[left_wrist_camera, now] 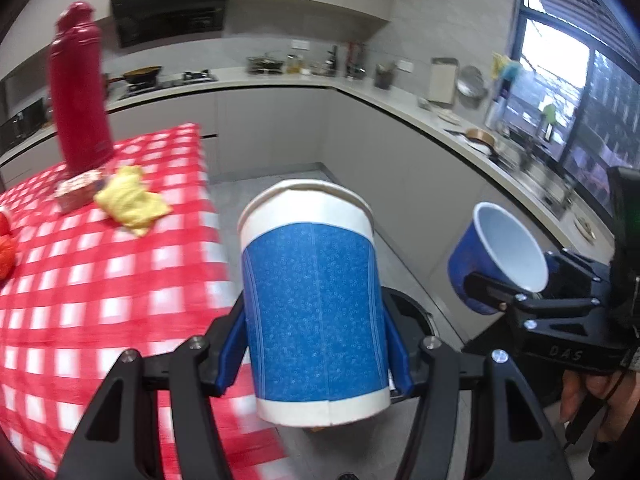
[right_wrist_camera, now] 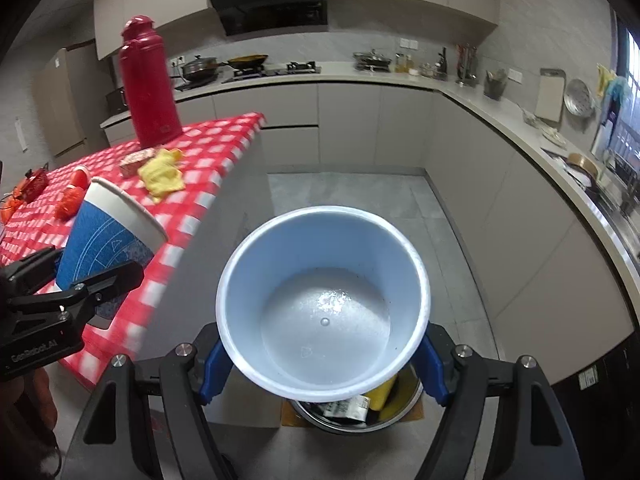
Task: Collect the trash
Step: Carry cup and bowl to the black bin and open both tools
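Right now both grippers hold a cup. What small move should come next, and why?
Probably lower the right gripper and release its cup: the bin lies just beneath it, with trash already inside. The left gripper follows with its cup.

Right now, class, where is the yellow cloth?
In both wrist views the yellow cloth lies on the red checked tablecloth, left of the held cups, beside a small box below the red flask.

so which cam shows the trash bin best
The right wrist view. The trash bin sits on the floor just below the paper bowl held in the right tool, and its rim and the rubbish inside show. The left wrist view gives only a dark arc of rim behind the paper cup.
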A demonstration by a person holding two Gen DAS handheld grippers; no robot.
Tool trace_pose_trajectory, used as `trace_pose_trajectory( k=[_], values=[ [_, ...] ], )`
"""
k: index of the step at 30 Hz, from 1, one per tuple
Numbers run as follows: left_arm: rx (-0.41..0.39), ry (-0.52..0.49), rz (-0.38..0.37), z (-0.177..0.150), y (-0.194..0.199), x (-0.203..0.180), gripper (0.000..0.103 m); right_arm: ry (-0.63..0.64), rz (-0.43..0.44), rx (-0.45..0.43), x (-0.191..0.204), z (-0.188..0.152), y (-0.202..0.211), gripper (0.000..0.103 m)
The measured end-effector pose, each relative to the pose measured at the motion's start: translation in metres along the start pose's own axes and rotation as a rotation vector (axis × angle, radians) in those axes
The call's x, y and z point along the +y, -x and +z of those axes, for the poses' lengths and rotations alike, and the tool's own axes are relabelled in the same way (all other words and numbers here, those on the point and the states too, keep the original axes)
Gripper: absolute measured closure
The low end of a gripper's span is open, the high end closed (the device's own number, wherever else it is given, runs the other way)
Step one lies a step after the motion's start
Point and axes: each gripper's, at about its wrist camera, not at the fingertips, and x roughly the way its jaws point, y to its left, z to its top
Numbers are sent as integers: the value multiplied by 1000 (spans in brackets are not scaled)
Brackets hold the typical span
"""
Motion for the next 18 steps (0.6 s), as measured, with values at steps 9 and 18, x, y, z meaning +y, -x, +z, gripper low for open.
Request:
trace_pose_trajectory(
  k=[9,18],
  values=[
    [95,-41,-53,-11,-49,-47,42,11,-17,73,-46,-36,-22,26],
    [185,-26,-75,-22,-106,-68,42,76,17,145,-80,-60,-73,26]
  ],
)
